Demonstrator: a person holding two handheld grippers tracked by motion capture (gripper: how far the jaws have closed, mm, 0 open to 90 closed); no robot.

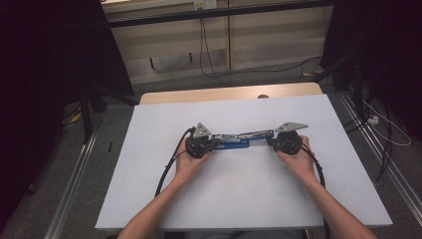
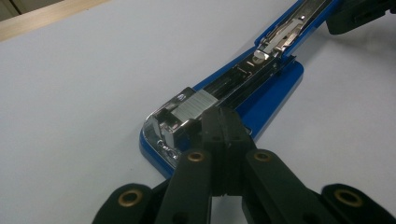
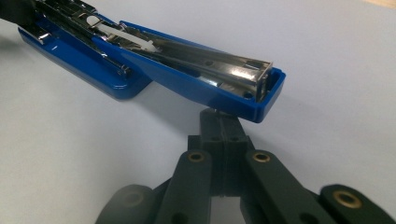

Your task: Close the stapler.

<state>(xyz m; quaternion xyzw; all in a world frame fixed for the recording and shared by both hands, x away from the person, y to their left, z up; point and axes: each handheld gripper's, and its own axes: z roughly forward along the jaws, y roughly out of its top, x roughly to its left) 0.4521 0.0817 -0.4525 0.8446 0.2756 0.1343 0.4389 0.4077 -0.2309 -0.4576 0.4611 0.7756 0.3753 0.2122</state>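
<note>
Both forearms are extended forward, and 1 claw is held in each hand. The left claw (image 1: 215,143) is pointed rightward, the right claw (image 1: 271,142) leftward; the jaws of both are pressed together.

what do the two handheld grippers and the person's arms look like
Both the left gripper and right gripper are black, each topped by a grey three-cornered plate and trailing a black cable. Their jaw links carry brass-coloured round rivets. The person's forearms are bare, no sleeves visible.

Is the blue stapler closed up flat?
No, the stapler is swung wide open: its blue top cover sticks out away from the base, with the shiny metal staple channel showing inside.
</note>
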